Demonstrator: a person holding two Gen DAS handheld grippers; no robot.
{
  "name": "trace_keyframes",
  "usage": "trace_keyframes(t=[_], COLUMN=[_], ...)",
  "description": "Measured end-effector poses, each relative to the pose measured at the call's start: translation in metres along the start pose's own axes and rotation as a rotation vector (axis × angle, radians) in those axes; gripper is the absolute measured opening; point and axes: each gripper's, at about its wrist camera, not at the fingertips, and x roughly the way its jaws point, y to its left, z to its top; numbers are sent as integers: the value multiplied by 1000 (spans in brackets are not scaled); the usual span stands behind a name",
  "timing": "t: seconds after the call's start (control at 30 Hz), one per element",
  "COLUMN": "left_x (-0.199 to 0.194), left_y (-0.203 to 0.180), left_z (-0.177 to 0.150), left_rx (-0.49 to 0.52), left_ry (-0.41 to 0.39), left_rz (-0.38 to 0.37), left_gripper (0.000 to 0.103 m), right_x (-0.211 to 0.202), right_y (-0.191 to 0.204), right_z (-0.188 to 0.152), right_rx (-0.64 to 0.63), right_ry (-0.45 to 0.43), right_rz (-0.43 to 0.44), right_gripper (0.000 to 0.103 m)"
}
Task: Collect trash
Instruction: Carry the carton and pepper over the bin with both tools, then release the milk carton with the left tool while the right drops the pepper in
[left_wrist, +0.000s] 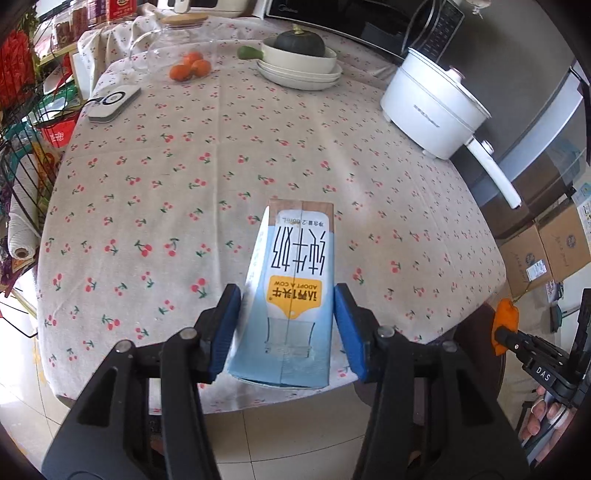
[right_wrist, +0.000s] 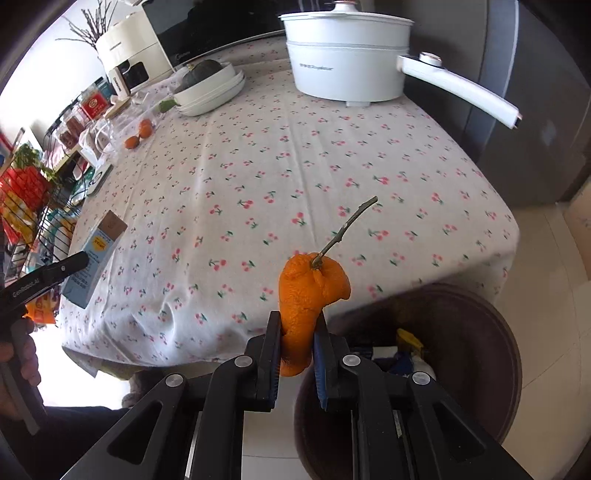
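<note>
The left claw (left_wrist: 286, 325) is clamped on a light-blue milk carton (left_wrist: 291, 291), its blue pads pressing the carton's two sides near the lower end, with the carton held above the near edge of the counter (left_wrist: 221, 155), which wears a cloth printed with small cherries; the carton's brown-topped end points away over the cloth; the right claw (right_wrist: 297, 354) is clenched on a piece of orange peel (right_wrist: 306, 295) with a thin stem standing up from its top, and it hangs off the near corner of the counter, just above a dark round bin (right_wrist: 461, 332) on the floor that already contains some scraps; in the right wrist view the left claw and its carton show at the far left edge, with a hand (right_wrist: 14, 354) on the handle; farther back on the counter stand a white electric pot (right_wrist: 347, 62) with a long handle, a stack of white plates (left_wrist: 299, 72) carrying a dark green squash (left_wrist: 301, 42), and a few tangerines (left_wrist: 190, 66) near a glass jug (left_wrist: 173, 40).
</note>
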Motion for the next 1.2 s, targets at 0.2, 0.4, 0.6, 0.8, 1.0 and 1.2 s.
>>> trace_keyframes(t=[0.2, 0.4, 0.6, 0.8, 1.0, 1.2], left_x=[6, 13, 31, 41, 45, 41], left_y=[-43, -94, -149, -198, -224, -228], left_z=[-11, -30, -57, -79, -91, -96], left_rx=[95, 205, 314, 418, 493, 564], left_ry=[19, 66, 143, 172, 182, 108], left_rz=[-54, -120, -181, -235, -282, -168], left_gripper=[53, 53, 53, 53, 54, 78], right_x=[-22, -36, -41, -48, -51, -52], right_y=[-34, -62, -106, -142, -161, -165], right_z=[-28, -57, -87, -114, -129, -131], right_rx=[84, 113, 196, 256, 296, 299], right_ry=[-34, -52, -33, -26, -15, -18], right_rz=[19, 13, -16, -35, -44, -47], right_gripper=[16, 16, 17, 17, 17, 18])
